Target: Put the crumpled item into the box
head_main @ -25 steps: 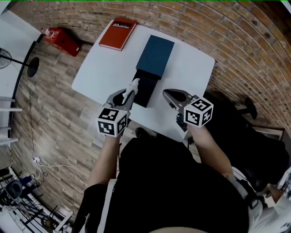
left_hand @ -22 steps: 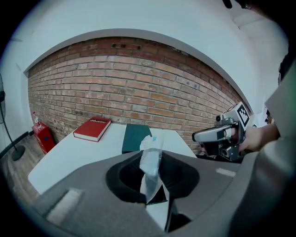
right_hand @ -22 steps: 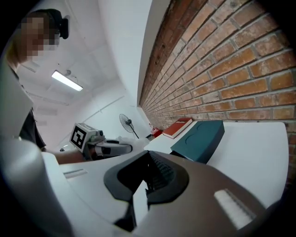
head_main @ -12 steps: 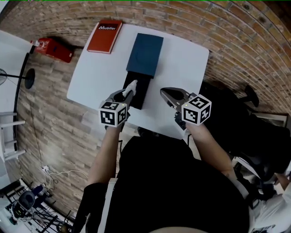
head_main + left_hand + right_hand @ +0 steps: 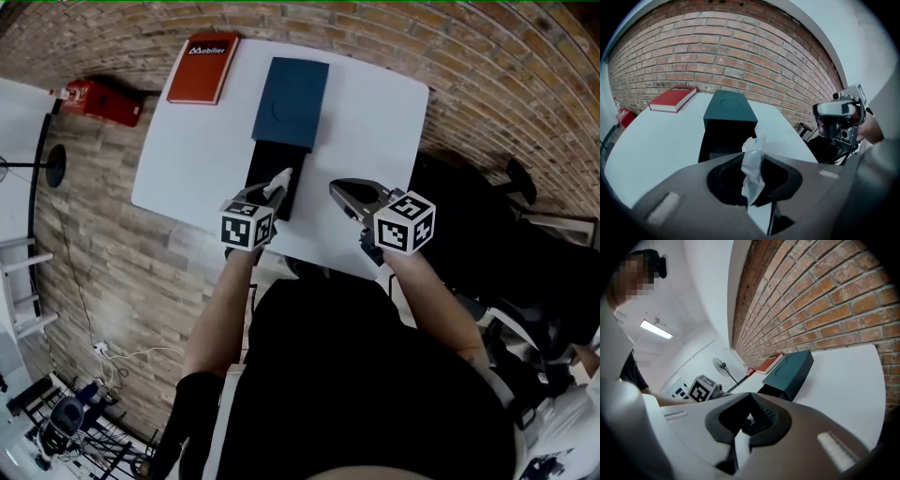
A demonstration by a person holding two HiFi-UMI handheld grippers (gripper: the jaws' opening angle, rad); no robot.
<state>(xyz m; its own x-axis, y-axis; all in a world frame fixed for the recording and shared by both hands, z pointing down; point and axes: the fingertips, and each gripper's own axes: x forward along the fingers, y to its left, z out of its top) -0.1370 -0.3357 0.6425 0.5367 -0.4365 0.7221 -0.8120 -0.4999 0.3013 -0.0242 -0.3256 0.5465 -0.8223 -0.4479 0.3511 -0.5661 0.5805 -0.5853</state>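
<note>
A white crumpled item (image 5: 753, 161) stands upright between the jaws of my left gripper (image 5: 751, 190), which is shut on it. In the head view the crumpled item (image 5: 279, 178) hangs at the near end of the box's open black tray (image 5: 265, 167). The box's dark teal cover (image 5: 292, 99) lies farther back on the white table (image 5: 375, 122). From the left gripper view the box (image 5: 727, 115) is straight ahead, its black opening facing me. My right gripper (image 5: 343, 192) hovers to the right of the box, shut with nothing in it (image 5: 749, 422).
A red book (image 5: 199, 67) lies at the table's far left corner. A red fire extinguisher (image 5: 98, 99) and a fan stand (image 5: 54, 165) are on the floor to the left. A dark chair (image 5: 514, 178) stands right of the table. A brick wall runs behind it.
My left gripper has carried the crumpled item forward and to the right, up to the near end of the box's black tray. The right gripper has hardly moved.
</note>
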